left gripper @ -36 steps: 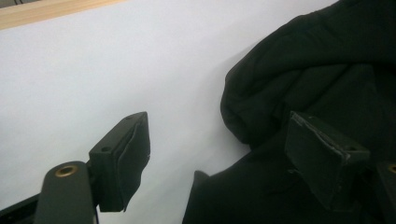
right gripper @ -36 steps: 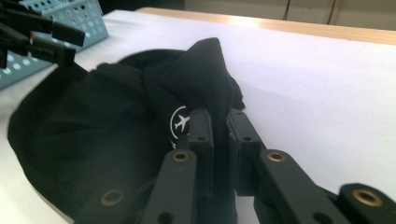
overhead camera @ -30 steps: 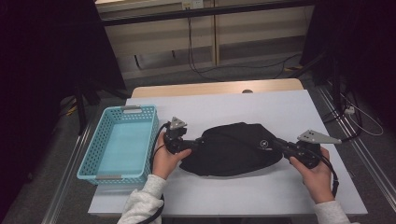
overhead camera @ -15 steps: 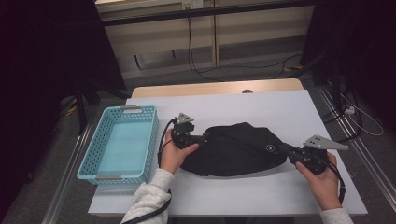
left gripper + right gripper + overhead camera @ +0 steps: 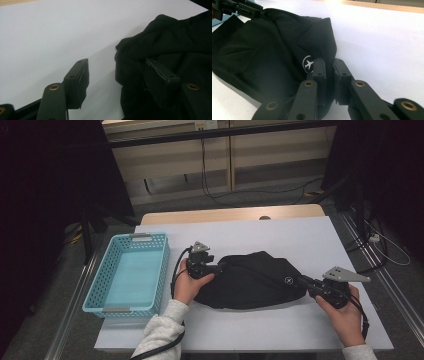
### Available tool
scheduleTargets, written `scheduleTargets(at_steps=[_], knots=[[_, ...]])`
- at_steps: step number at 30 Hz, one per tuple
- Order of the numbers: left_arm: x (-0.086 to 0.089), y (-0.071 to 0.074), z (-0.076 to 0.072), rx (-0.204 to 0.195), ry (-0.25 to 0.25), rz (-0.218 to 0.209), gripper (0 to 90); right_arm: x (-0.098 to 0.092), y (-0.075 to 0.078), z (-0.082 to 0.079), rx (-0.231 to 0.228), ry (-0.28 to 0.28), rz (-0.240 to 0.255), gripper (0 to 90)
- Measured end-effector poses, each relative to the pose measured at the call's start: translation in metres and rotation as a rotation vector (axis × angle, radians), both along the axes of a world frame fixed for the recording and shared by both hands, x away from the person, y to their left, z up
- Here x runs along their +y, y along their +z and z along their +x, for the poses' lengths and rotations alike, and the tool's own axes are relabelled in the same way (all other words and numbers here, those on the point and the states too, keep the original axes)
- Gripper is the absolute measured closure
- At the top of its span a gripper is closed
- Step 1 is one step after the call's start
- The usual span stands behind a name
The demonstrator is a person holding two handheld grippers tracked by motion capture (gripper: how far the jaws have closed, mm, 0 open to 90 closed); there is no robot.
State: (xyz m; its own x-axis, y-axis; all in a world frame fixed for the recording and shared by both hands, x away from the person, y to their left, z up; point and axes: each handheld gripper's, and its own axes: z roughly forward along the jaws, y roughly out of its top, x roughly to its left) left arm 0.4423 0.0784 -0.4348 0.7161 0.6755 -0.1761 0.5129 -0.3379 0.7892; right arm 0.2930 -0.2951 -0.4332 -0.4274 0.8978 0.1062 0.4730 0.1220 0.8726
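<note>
left gripper has slid in from the bag's left end and its jaws have just been closing around the black bag's top edge mid-counter, not pinching yet, while the right gripper stays clamped on the other end, so looks like a 2-handed lift next.
</note>
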Motion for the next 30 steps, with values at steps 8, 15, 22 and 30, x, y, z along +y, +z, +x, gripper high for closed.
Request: scheduleTargets(at_steps=[8,15,22,30], knots=[[0.0,-0.001,0.0,-0.004,-0.009,0.009,38.0,0.001,0.001,0.002,-0.002,0.0,-0.002,82.6],[0.0,-0.002,-0.001,0.014,-0.016,-0.003,41.7,0.005,0.0,0.004,0.003,0.013,-0.006,82.6],[-0.003,-0.005,0.003,0.031,-0.028,-0.004,51.5,0.005,-0.001,0.005,0.009,0.018,-0.002,82.5],[-0.01,-0.012,0.002,0.086,-0.071,0.005,62.9,0.006,-0.002,0.005,0.015,0.026,-0.012,82.3]])
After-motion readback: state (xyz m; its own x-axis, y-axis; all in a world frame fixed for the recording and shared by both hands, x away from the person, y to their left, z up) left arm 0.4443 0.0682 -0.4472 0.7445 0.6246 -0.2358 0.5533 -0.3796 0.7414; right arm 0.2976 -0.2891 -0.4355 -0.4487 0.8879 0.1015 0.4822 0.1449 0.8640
